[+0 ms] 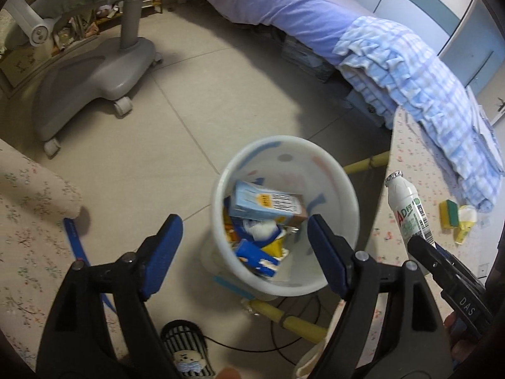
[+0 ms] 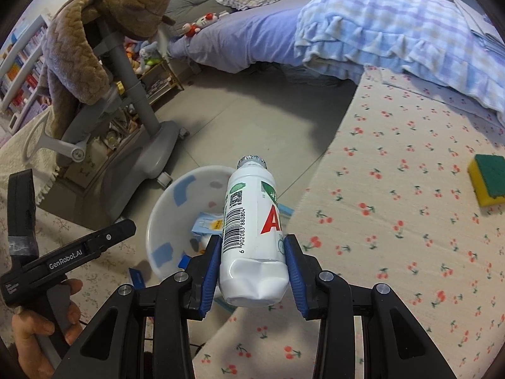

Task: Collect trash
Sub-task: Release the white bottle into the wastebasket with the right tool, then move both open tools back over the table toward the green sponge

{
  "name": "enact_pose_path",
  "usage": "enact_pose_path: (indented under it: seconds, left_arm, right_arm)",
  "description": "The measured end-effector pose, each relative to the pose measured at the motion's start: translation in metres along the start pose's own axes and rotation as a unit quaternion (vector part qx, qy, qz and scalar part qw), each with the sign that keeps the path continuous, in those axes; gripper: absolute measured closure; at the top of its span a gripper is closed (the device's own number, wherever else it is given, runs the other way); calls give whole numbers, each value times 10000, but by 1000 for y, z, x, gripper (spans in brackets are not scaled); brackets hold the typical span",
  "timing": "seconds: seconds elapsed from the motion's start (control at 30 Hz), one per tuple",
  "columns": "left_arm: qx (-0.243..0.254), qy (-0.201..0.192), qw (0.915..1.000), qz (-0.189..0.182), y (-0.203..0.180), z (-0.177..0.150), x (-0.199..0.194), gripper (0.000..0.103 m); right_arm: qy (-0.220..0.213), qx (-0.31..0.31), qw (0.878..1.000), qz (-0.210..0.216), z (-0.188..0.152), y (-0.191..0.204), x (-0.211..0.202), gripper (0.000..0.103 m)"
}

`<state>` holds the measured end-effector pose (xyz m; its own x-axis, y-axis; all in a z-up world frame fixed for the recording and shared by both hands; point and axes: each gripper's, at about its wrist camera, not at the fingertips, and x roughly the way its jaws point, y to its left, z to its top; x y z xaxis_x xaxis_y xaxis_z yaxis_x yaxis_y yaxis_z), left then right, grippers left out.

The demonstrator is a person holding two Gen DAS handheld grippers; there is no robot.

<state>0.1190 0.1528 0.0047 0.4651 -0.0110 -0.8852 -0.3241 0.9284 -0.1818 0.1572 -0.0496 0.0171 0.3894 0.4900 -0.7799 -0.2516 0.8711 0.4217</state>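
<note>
Left wrist view: my left tongs (image 1: pixel 244 232) are spread wide with nothing between them, hanging above the white trash bin (image 1: pixel 350 208) on the tiled floor (image 1: pixel 176 101). Inside the bin I see a light blue carton (image 1: pixel 265 203) lying on top of blue and yellow wrappers (image 1: pixel 257 252). Off to the right, my right tongs (image 1: pixel 419 241) hold the white bottle (image 1: pixel 407 207) over the edge of the cherry-print surface (image 1: pixel 410 145), with its foil-capped neck pointing away from me. A yellow and green sponge (image 1: pixel 450 213) lies on that surface near a folded checked blanket (image 1: pixel 419 85). A grey wheeled chair base (image 1: pixel 94 75) stands further back on the floor.

Right wrist view: my right tongs (image 2: pixel 252 260) are pinching the white bottle (image 2: pixel 252 221) near its dented bottom, a blue pad on each side of it. The bottle sits above the gap between the surface (image 2: pixel 394 189) and the trash bin (image 2: pixel 164 202), which is below and to the left. The left tongs' black body (image 2: pixel 75 252) shows at the lower left, held by a hand (image 2: pixel 41 325). The sponge (image 2: pixel 487 183) sits at the far right.
</note>
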Motion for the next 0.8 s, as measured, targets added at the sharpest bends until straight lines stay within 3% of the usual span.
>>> enact_pose_path:
  seconds: [0.17, 0.3, 0.37, 0.43, 0.8]
  left_arm:
    - [49, -58, 9995, 310, 6, 3, -2, 17]
    - [36, -64, 9994, 344, 10, 4, -3, 16]
    - [45, -51, 9994, 354, 10, 4, -2, 16]
    - [65, -37, 9994, 353, 8, 4, -2, 16]
    - [207, -18, 9995, 256, 0, 0, -4, 16]
  right_arm:
    - [89, -73, 9998, 132, 1, 10, 17, 62]
    - [70, -179, 9994, 282, 3, 17, 26, 61]
    - [65, -278, 9987, 414, 3, 19, 28, 51]
    - [35, -299, 9987, 406, 4, 21, 25, 24]
    - [-77, -210, 9998, -7, -2, -4, -3, 18]
